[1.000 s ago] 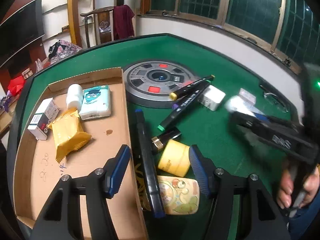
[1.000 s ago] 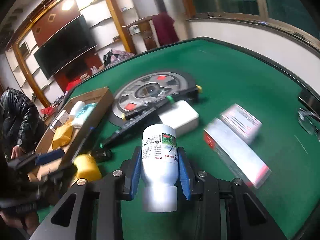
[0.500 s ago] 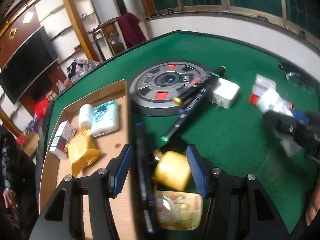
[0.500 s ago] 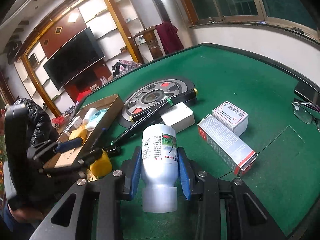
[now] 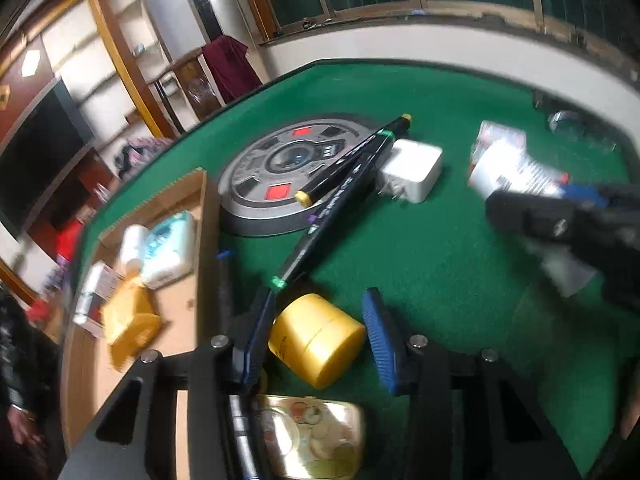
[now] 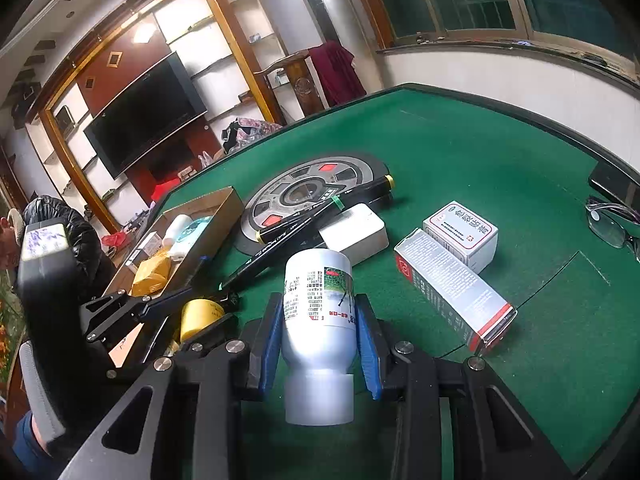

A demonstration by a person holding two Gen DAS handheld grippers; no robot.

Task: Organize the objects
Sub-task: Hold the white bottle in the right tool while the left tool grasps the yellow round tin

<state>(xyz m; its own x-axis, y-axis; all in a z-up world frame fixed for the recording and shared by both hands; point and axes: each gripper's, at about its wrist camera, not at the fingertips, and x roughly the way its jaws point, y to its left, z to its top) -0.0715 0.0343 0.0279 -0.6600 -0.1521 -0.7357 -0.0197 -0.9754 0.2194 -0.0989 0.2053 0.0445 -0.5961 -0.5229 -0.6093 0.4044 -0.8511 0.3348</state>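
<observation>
Between the blue pads of the left gripper (image 5: 318, 338), whose jaws have just been closing, lies a squat yellow plastic jar (image 5: 316, 338), not visibly squeezed. Right gripper (image 6: 319, 334) pinches a white labelled plastic bottle (image 6: 319, 320) over green felt table (image 6: 480, 152).

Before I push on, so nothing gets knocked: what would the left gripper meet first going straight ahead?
The yellow jar lies between the left gripper's pads, whose jaws have just been closing. Beyond it, probably the green-tipped black marker, though depth is unclear.
</observation>
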